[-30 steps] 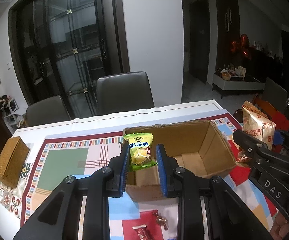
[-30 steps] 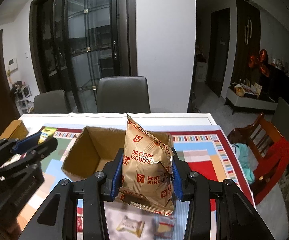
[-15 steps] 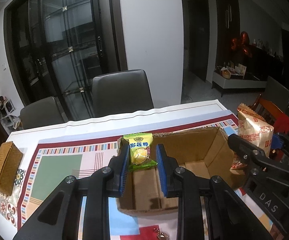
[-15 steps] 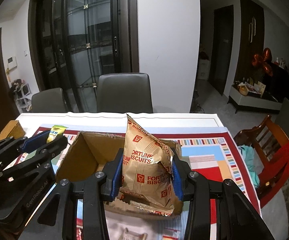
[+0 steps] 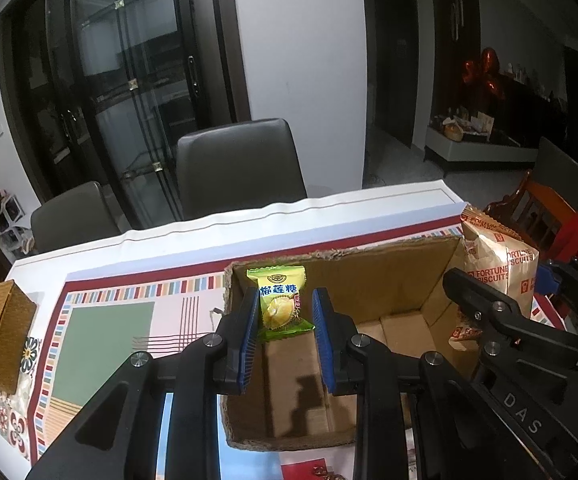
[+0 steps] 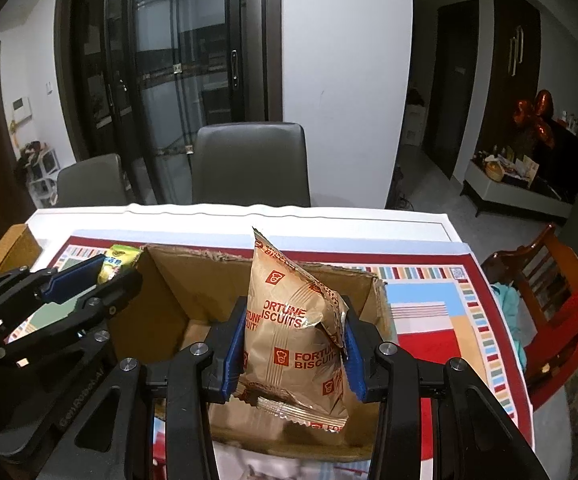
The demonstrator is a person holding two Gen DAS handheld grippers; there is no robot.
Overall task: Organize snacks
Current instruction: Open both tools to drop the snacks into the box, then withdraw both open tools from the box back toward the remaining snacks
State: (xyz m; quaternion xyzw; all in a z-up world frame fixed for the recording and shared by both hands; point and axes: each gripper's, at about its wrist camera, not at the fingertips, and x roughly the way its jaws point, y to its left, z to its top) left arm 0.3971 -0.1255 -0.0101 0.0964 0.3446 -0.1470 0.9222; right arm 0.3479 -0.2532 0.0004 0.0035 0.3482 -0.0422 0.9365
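Near rim of cardboard box [image 6: 177, 304] hidden behind gripper arms, wicker box [image 5: 3, 332] cut by left edge, small red-wrapped sweets [image 5: 323, 474] cropped at bottom edge

Cardboard box [image 5: 369, 280] sits centre-frame on tabletop [image 5: 329, 216], w/ wicker box [image 5: 1, 332] at far left edge. Left gripper [image 5: 285, 320] holds candy packet [image 5: 281, 300] over box's left end; right gripper [image 6: 295, 344] holds biscuit bag [image 6: 293, 328] over its right end. Two chairs [image 5: 241, 168] behind tabletop, upper centre.
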